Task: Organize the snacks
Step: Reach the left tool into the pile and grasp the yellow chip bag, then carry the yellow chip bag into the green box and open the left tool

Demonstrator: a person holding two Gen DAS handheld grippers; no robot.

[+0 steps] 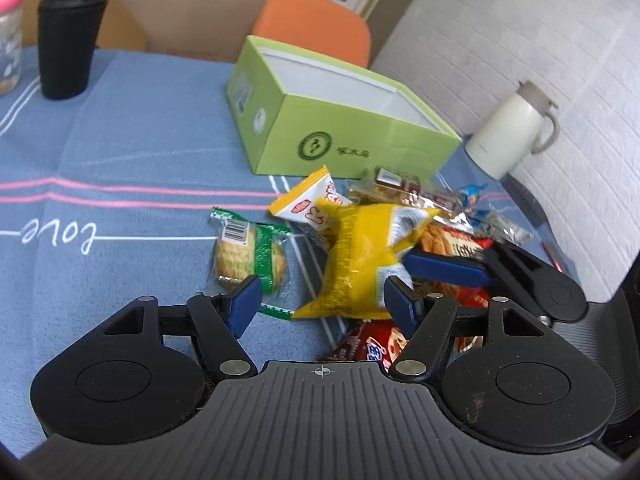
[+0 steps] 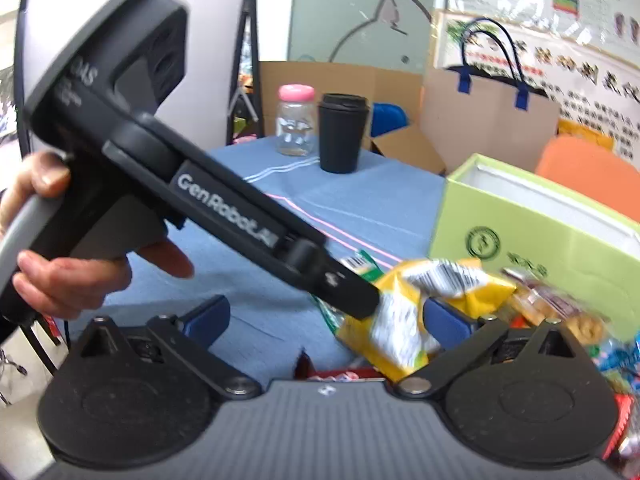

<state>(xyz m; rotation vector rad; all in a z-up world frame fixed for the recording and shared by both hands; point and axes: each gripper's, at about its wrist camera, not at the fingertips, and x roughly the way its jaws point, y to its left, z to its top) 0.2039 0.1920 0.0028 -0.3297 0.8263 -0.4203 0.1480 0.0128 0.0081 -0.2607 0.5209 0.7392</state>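
Observation:
A pile of wrapped snacks (image 1: pixel 424 208) lies on the blue tablecloth in front of an open, empty green box (image 1: pixel 340 120). A yellow snack bag (image 1: pixel 360 264) sits at the near side of the pile, between the two grippers. My left gripper (image 1: pixel 324 304) is open, its fingers on either side of the bag's lower end. My right gripper (image 2: pixel 324 320) is open too; the yellow bag (image 2: pixel 404 320) lies against its right finger. A green-wrapped biscuit (image 1: pixel 248 256) lies left of the pile. The green box also shows in the right wrist view (image 2: pixel 532 232).
A black cup (image 1: pixel 68 40) and a pink-lidded jar (image 1: pixel 10 36) stand at the table's far left. A white jug (image 1: pixel 512 132) stands right of the box by the wall. An orange chair (image 1: pixel 316 24) is behind the box. The left gripper's body (image 2: pixel 192 200) crosses the right wrist view.

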